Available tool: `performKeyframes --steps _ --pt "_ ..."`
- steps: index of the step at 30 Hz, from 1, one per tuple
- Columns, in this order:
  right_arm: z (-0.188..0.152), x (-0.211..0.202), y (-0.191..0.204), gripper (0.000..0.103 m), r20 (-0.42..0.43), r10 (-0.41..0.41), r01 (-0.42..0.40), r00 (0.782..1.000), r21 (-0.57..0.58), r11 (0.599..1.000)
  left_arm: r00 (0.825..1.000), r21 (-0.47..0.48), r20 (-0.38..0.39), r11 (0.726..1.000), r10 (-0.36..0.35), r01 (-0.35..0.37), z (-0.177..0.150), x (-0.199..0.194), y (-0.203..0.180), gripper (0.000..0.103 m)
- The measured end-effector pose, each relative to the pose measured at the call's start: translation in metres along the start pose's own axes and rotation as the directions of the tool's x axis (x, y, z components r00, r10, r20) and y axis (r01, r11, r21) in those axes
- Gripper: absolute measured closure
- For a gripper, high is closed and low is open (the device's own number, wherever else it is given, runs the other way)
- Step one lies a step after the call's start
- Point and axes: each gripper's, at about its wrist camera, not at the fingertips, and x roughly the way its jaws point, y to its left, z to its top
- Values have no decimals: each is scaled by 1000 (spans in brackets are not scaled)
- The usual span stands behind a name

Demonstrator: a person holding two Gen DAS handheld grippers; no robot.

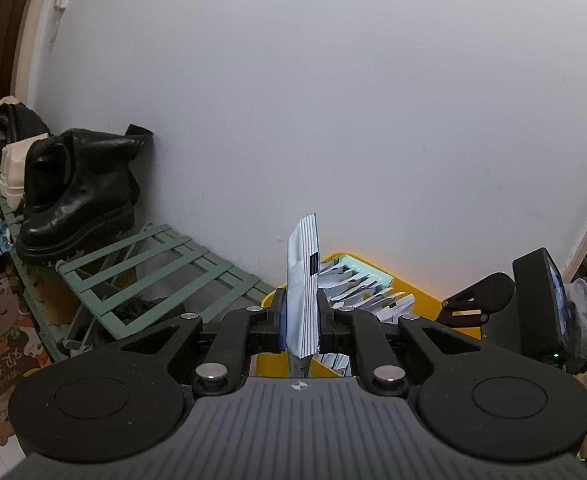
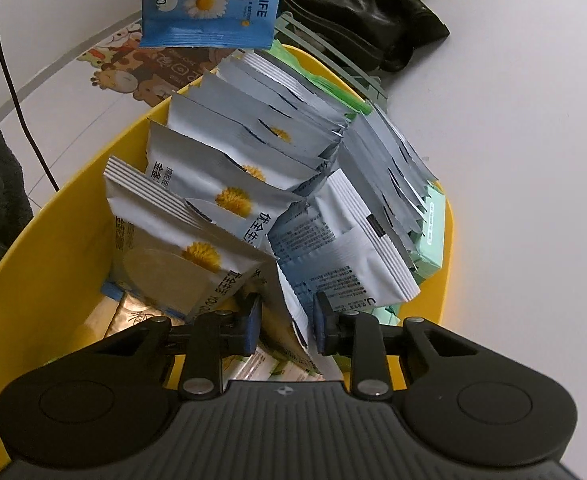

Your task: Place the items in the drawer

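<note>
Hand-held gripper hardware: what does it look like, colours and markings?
Both match: left hand-held gripper and right hand-held gripper have black linkage arms with silver pivot pins, blue finger pads, a ribbed grey body with a small crosshair mark, and round black discs at each side.

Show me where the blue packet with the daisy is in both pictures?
Left wrist view: the blue packet stands edge-on at centre, pinched in the left hand-held gripper.
Right wrist view: the same packet hangs at the top, its daisy side showing, above the yellow bin.
Shared landmark: the black boot on the green rack.
</note>
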Motion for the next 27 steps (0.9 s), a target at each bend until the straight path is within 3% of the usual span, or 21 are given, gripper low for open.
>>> performKeyframes --steps 3,10,16,20,27 --pt "-2 -8 3 82 0 -1 1 1000 15 1000 1000 3 6 1000 -8 8 -2 -1 -2 90" --pt "-2 -25 6 85 30 -31 27 999 102 994 999 17 21 999 -46 46 -1 -3 -11 90" --pt "-9 -51 2 88 93 -58 30 994 277 960 996 43 33 995 -88 87 -1 -2 -24 90" --pt "-20 -72 -14 90 191 -56 -37 980 451 892 992 57 39 992 -119 117 -1 -2 -35 90" --pt "-63 -102 -32 90 296 -83 -157 952 700 697 979 100 42 976 -197 192 -2 -3 -65 90"
